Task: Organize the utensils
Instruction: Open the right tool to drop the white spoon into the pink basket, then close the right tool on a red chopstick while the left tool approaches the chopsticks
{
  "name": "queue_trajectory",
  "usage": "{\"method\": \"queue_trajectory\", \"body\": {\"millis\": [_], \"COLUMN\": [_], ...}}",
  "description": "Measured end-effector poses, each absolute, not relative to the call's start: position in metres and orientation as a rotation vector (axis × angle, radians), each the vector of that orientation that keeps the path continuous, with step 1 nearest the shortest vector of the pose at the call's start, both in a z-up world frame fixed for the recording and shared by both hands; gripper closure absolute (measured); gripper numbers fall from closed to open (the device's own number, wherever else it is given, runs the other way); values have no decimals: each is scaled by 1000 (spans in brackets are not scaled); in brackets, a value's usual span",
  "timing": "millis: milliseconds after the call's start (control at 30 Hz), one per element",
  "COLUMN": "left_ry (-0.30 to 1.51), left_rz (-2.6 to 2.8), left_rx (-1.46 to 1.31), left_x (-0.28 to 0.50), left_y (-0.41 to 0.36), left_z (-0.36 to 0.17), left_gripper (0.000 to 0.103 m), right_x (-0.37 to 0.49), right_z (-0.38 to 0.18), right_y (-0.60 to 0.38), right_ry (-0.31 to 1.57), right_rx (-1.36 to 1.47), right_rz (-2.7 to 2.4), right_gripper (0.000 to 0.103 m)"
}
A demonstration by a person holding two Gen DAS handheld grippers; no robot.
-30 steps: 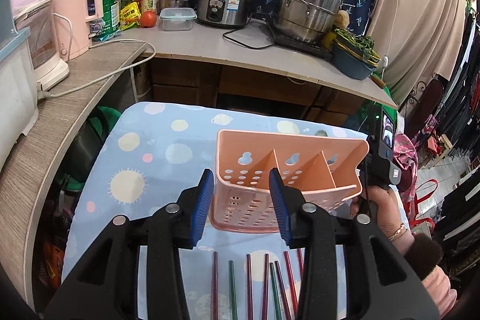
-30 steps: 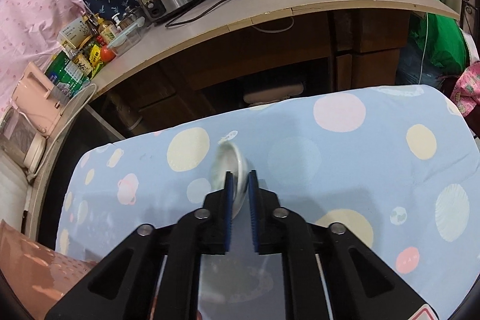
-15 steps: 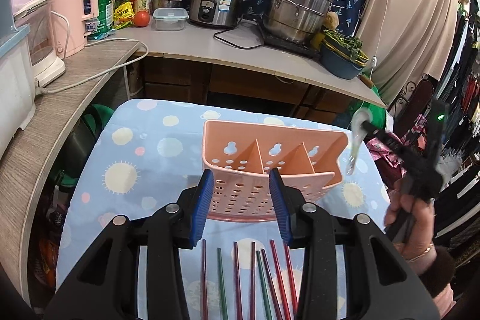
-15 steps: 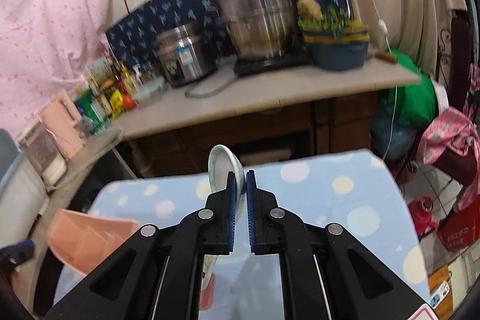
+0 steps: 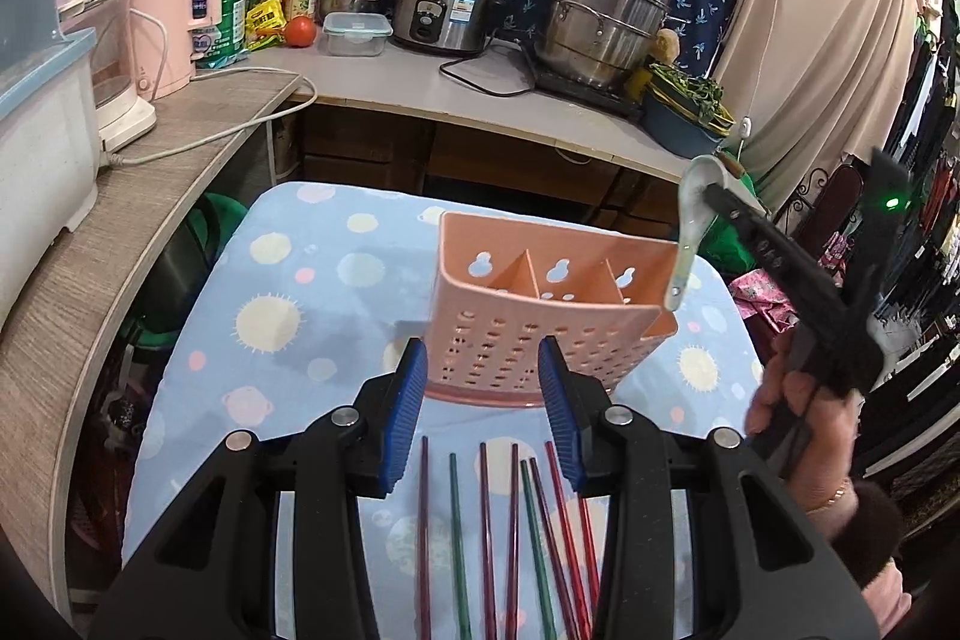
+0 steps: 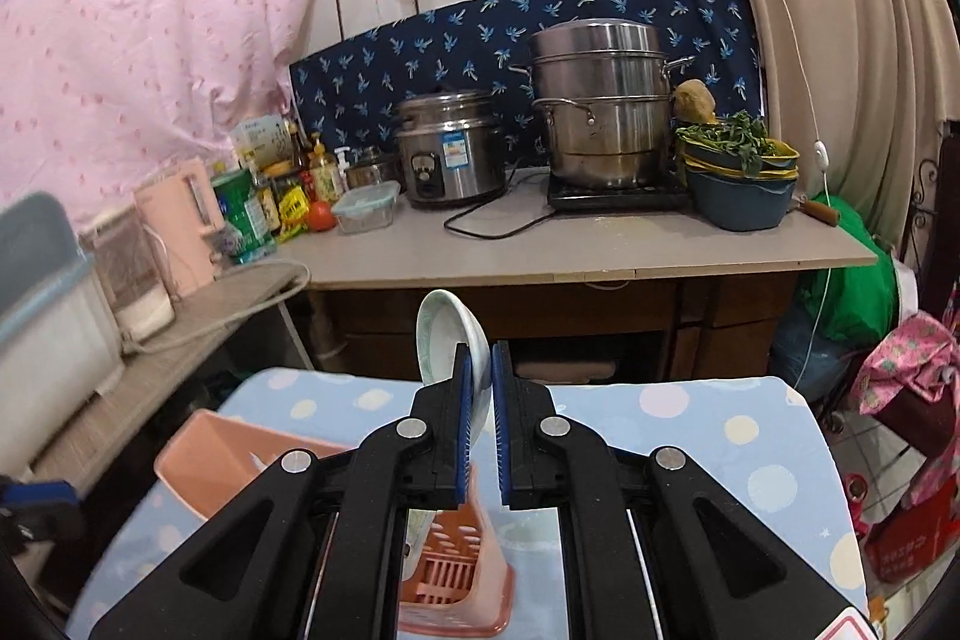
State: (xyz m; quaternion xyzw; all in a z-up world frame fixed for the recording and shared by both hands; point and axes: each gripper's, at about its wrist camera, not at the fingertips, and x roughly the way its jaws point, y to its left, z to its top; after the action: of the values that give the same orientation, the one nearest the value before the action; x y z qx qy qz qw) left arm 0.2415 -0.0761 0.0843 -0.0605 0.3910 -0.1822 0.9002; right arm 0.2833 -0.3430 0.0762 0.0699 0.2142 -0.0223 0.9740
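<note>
A pink perforated utensil holder (image 5: 540,316) with three compartments stands on the blue dotted tablecloth (image 5: 288,280). My left gripper (image 5: 483,400) is open and empty, just in front of the holder. Several red and green chopsticks (image 5: 516,532) lie on the cloth under it. My right gripper (image 6: 478,388) is shut on a pale ceramic soup spoon (image 6: 444,340). In the left wrist view the spoon (image 5: 690,226) hangs handle-down above the holder's right compartment. The holder also shows below my right gripper (image 6: 228,460).
A grey counter (image 5: 420,88) behind the table carries a rice cooker (image 5: 450,7), a steel steamer pot (image 5: 606,16), a pink kettle (image 5: 174,16), bottles and a blue basin of greens (image 5: 684,112). A wooden shelf (image 5: 120,232) runs along the left. Clothes hang at the right.
My right gripper has lifted the spoon off the cloth and carried it up over the holder's right end. My left gripper has stayed open before the holder.
</note>
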Motion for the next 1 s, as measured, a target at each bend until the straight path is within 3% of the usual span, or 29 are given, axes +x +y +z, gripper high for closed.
{"method": "queue_trajectory", "body": {"millis": [300, 533, 767, 1000], "left_ry": [835, 835, 867, 906], "left_rz": [-366, -359, -353, -342], "left_rx": [-135, -128, -117, -51], "left_x": [238, 234, 215, 176], "left_y": [-63, -61, -50, -35], "left_z": [74, 72, 61, 42], "left_gripper": [66, 66, 66, 65], "right_x": [271, 239, 185, 112], "right_z": [50, 66, 78, 48], "right_y": [-321, -327, -323, -295], "right_ry": [450, 474, 575, 733], "right_rx": [99, 201, 259, 264], "right_rz": [5, 9, 8, 18], "right_gripper": [95, 92, 82, 81]}}
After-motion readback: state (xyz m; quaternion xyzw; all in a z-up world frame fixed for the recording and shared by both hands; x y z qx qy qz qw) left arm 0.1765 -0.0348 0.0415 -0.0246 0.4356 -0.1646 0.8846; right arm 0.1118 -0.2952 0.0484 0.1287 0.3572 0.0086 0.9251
